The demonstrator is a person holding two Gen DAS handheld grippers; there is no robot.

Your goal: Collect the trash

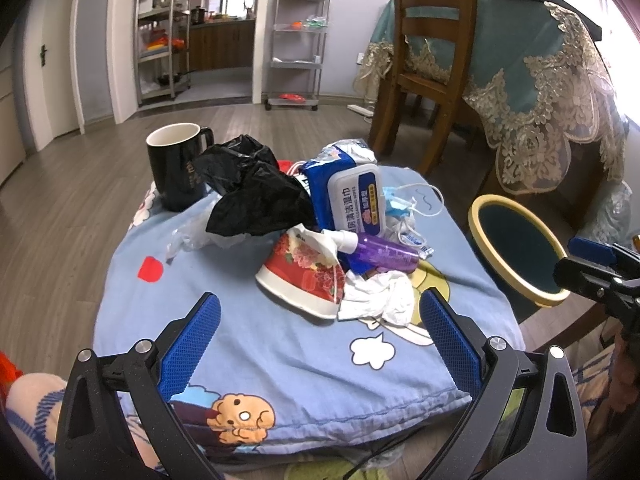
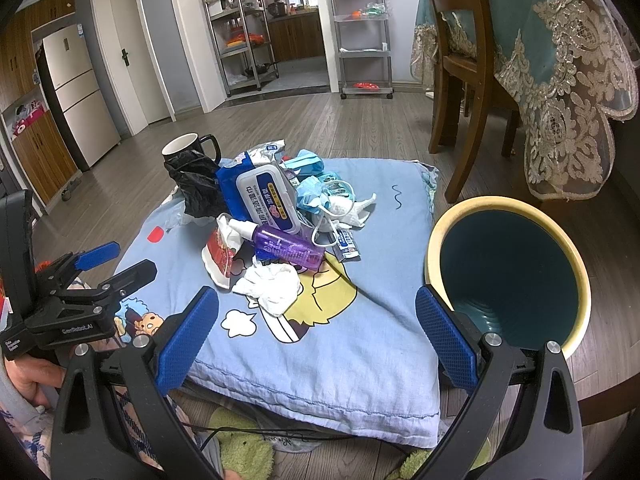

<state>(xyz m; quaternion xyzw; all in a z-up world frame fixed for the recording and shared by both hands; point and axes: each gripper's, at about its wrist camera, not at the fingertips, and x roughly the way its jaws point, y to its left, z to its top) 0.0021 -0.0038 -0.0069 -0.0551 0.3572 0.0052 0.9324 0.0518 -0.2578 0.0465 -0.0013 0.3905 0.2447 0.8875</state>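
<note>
Item: crumpled white tissue [image 2: 272, 286], nearest piece of our pile, just beyond our right gripper [image 2: 316, 344]; bin [image 2: 576, 280] right. Both grippers, left gripper [image 1: 320, 344] included, wide open, empty.

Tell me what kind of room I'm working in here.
Most likely a home's dining and living area: a wooden chair at a table with a lace-edged cloth, a fridge by the wall, and a kitchen doorway with metal shelves.

Near half of cushion [image 2: 320, 360] bare, open approach from front. Trash pile [image 2: 276, 216] crowds far half; mug [image 2: 188, 146] blocks far-left corner. Bin [image 2: 504, 208] stands just right of cushion, mouth unobstructed. Chair [image 2: 472, 68] well behind.
</note>
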